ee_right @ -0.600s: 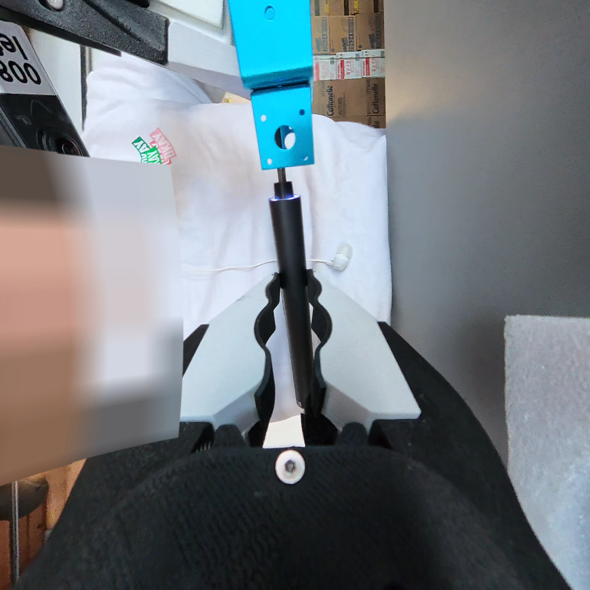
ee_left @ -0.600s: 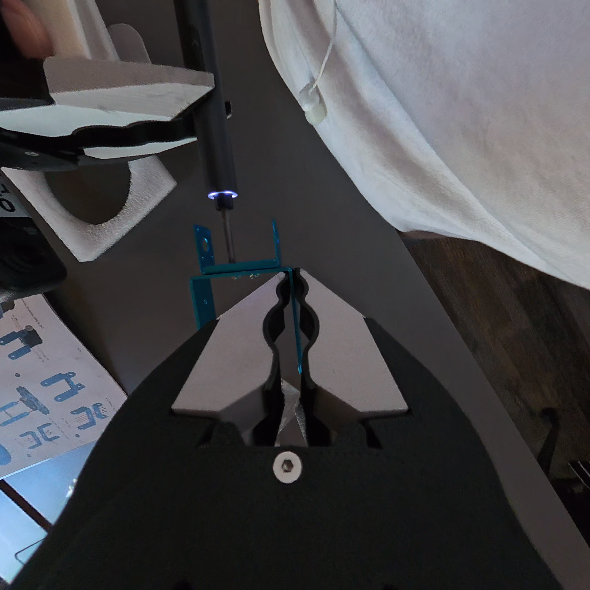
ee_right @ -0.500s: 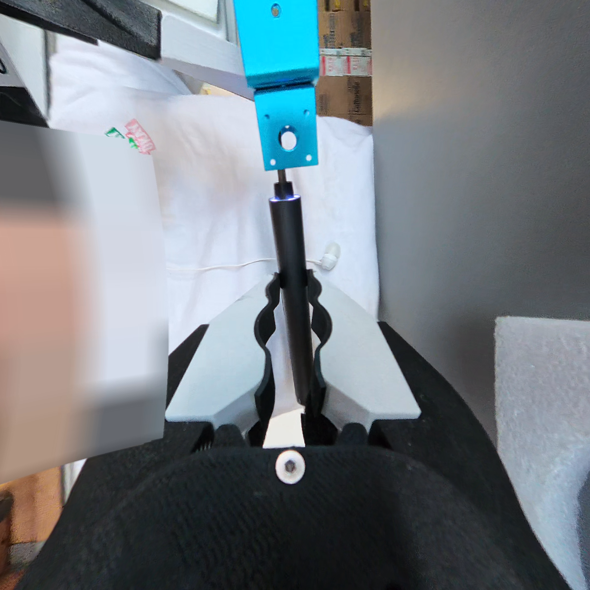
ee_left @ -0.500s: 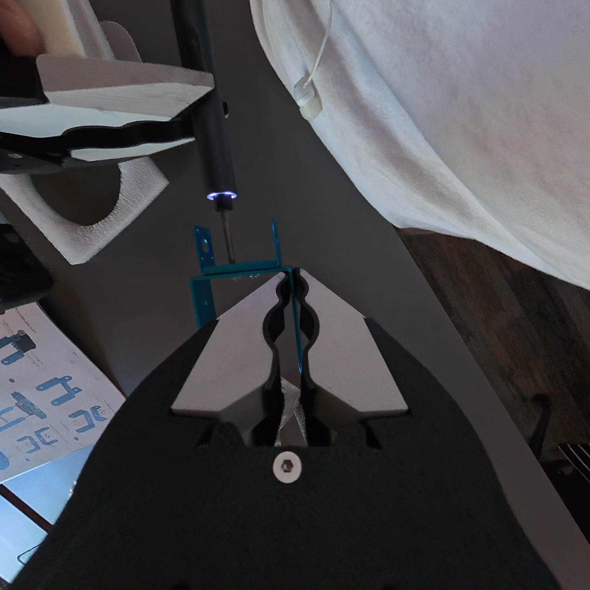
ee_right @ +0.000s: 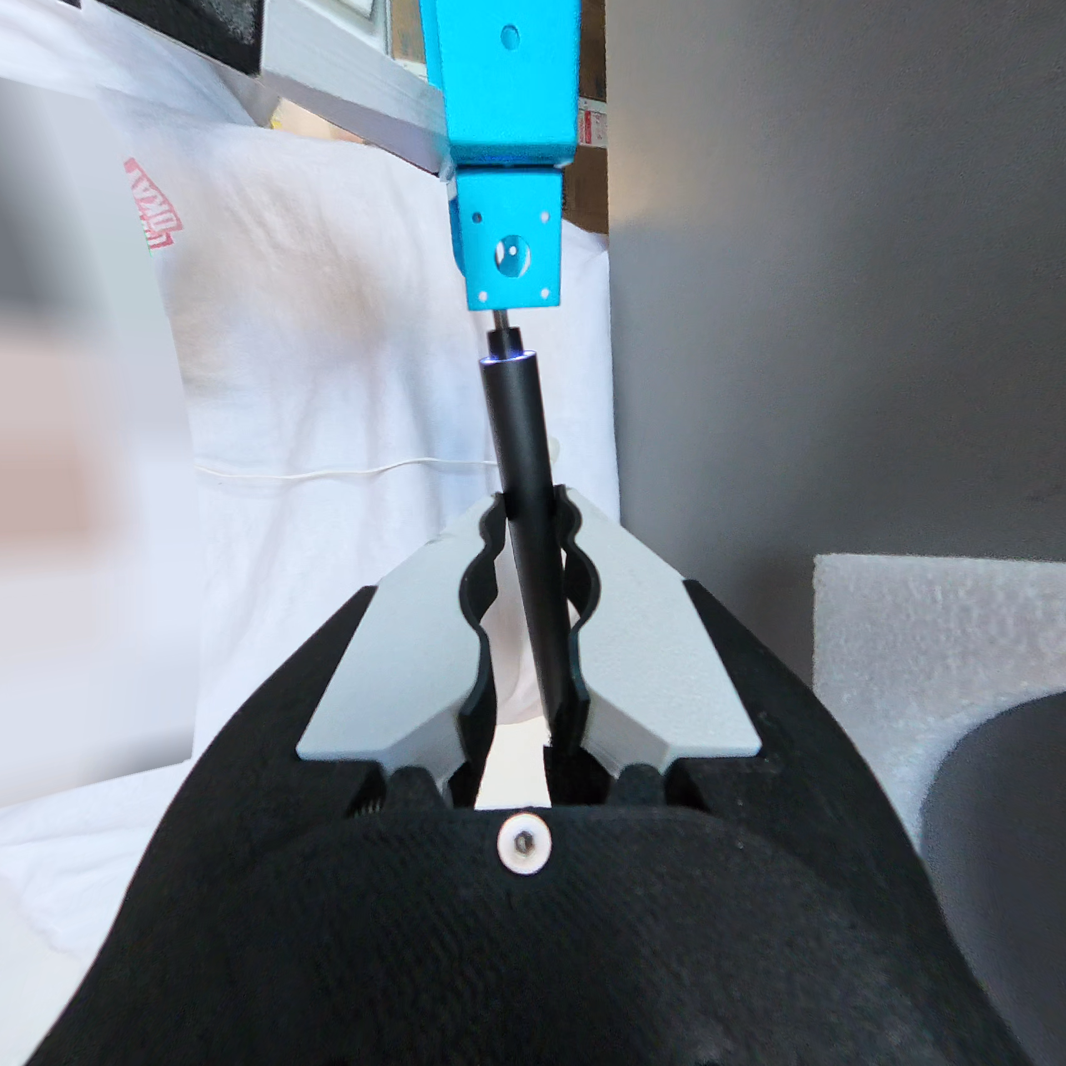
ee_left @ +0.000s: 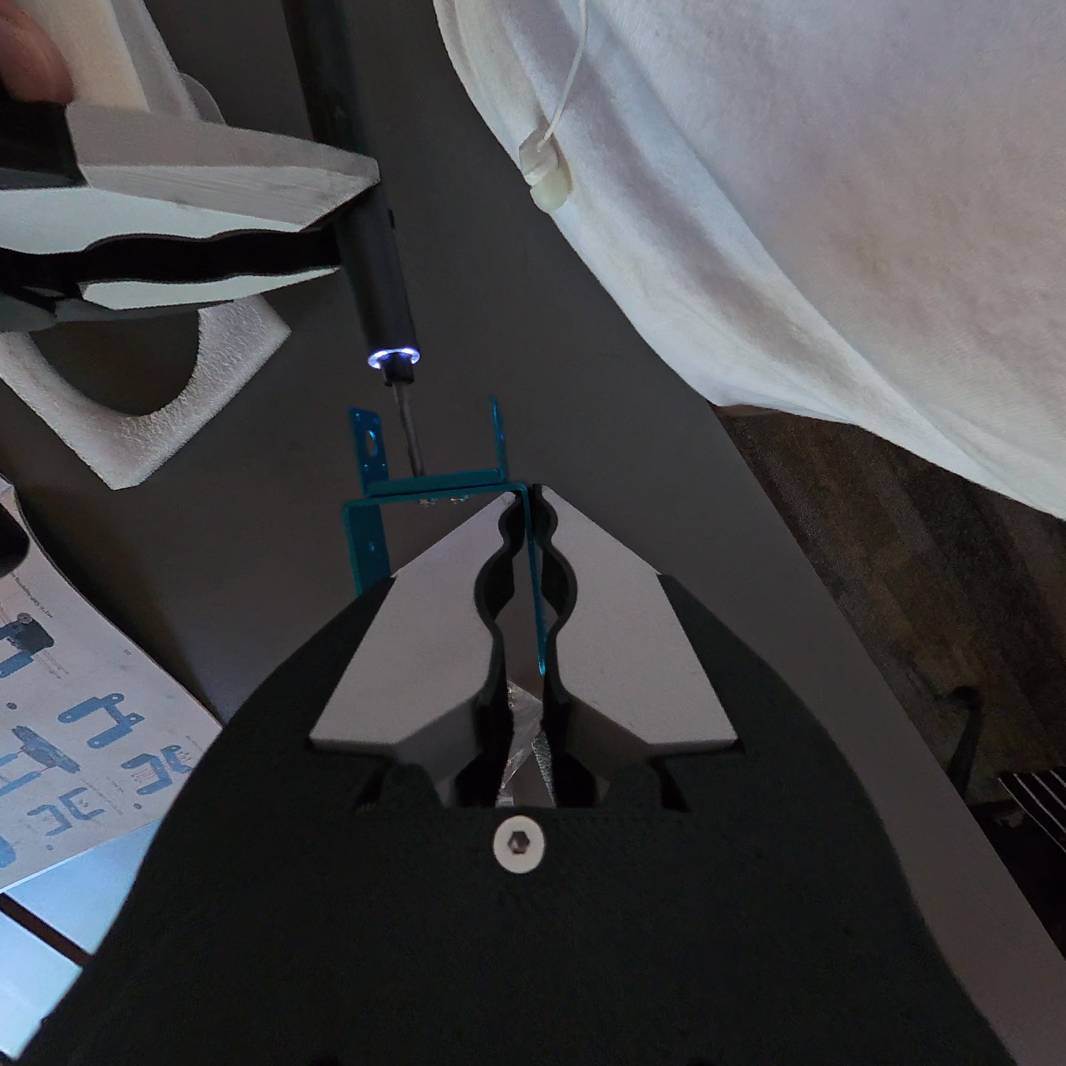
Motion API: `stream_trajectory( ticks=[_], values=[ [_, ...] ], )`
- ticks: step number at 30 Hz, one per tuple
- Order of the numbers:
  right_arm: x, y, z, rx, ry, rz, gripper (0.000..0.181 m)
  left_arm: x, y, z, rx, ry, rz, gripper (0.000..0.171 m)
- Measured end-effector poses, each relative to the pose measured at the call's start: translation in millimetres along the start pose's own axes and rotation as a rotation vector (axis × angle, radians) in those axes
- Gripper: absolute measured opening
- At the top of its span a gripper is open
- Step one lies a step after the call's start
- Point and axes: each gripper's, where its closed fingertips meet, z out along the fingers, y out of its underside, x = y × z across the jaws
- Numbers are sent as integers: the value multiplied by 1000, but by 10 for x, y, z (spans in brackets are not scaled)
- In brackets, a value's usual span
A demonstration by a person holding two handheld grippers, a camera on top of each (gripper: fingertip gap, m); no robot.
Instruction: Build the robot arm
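Note:
My left gripper (ee_left: 526,496) is shut on one flange of a blue metal U-bracket (ee_left: 369,548), held above the dark table. A second, smaller blue U-bracket (ee_left: 432,479) sits back to back against it. My right gripper (ee_right: 530,499) is shut on a black electric screwdriver (ee_right: 522,479) with a lit ring at its nose. Its bit goes into the smaller bracket (ee_right: 510,248) and its tip is hidden there. In the left wrist view the screwdriver (ee_left: 381,277) comes down from the upper left, with the bit touching the bracket's base, and the right gripper's fingers (ee_left: 219,179) clamp it.
A white foam block with a round cutout (ee_left: 173,415) lies on the dark table (ee_left: 605,357); it also shows in the right wrist view (ee_right: 923,663). A printed sheet with blue part drawings (ee_left: 75,750) lies at the left. A person in a white shirt (ee_left: 807,202) with an earbud on a cord (ee_left: 545,173) stands close by. About 10 centimetres separates my left fingertips from my right.
The right wrist view has drawn closer to the brackets, which look larger and sit higher. The screwdriver tilts slightly more. The left gripper's hold on the bracket is unchanged.

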Motion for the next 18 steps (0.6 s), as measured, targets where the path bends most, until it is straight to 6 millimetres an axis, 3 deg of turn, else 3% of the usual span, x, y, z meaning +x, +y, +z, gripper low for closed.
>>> stream_trajectory(
  ticks=[8,18],
  values=[
    [73,-7,-14,-43,112,-63,16,4,-20,-13,43,36,-32,0],
    [-24,-41,-33,22,-35,21,15,-2,42,11,-2,22,-3,0]
  ],
)
